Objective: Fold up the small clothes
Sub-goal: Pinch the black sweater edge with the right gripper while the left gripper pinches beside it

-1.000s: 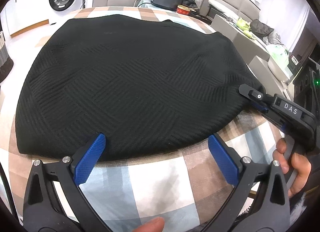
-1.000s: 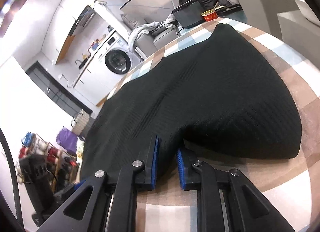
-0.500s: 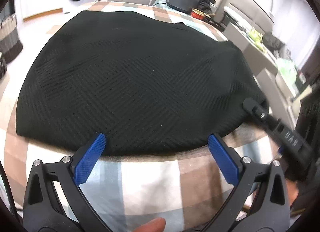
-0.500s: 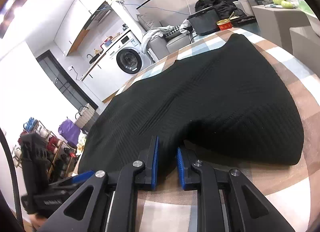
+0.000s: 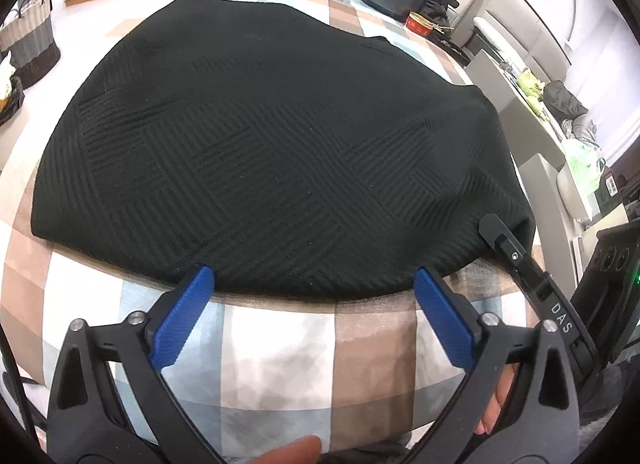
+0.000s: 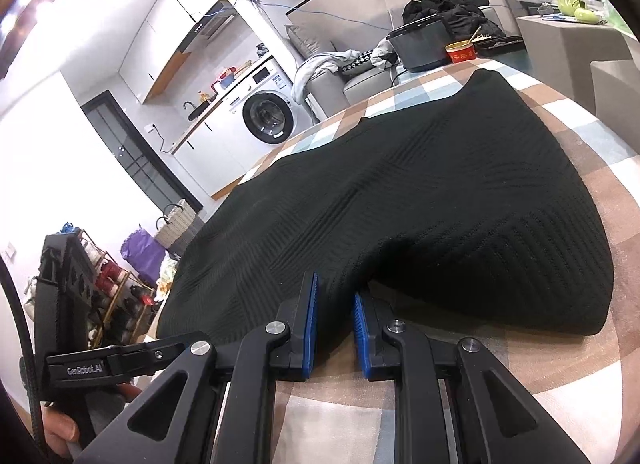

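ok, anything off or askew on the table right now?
Nothing damaged or spilled. The black garment lies flat on the checked cloth, except its near edge, bunched up where the right gripper pinches it. The left gripper is closing, nothing between its pads.

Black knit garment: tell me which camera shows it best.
The left wrist view. The garment lies spread across the checked cloth with nearly its whole outline in frame. The right wrist view sees it low and foreshortened, with its near edge pinched in the right gripper.
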Available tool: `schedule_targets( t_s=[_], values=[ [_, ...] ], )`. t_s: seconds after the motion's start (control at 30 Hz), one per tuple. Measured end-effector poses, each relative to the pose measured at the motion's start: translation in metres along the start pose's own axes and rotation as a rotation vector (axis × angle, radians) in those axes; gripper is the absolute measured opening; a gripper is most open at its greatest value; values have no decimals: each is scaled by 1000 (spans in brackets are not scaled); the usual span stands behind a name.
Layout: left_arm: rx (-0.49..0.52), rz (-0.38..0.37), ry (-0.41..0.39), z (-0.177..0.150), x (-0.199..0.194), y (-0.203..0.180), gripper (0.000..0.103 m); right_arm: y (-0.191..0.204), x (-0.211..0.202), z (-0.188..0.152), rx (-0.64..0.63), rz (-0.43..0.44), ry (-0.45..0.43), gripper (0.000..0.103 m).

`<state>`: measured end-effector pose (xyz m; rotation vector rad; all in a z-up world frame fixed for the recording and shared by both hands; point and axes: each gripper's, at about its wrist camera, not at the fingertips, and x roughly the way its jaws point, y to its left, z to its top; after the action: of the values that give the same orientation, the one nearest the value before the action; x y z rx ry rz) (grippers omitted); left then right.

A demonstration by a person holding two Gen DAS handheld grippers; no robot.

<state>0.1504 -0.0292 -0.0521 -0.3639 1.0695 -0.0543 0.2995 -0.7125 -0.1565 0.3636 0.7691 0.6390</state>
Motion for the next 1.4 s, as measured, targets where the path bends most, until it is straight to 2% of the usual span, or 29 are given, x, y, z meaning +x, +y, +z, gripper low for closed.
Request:
schedule_targets(
  t_s=[0.13,0.2,0.37,0.7,0.83,1.07,1.2,1.33,1.4],
  values=[
    [-27,-5,24,1,3,2,89,0,0,-1,1,16,3,18],
    [-56,-31,39,1,3,5,86,-1,0,0,1,20,4,18],
    [-113,-72,52,-1,4,11,85,-3,2,1,1,42,6,18],
    [-166,-88,49,-15,1,22,85,-6,4,1,39,46,9,18],
    [-197,-141,52,-21,-1,30,85,-9,4,0,84,55,1,18],
    [-249,-248,43,-22,1,39,85,-1,1,-1,64,30,-29,18],
    [-254,-246,11,-16,6,37,85,-1,0,-3,64,28,-31,18],
    [-293,-255,-54,-11,12,37,85,-3,-3,-3,66,30,-39,18],
    [-285,-221,-86,-8,16,33,79,-2,-4,-4,64,26,-39,18]
  ],
)
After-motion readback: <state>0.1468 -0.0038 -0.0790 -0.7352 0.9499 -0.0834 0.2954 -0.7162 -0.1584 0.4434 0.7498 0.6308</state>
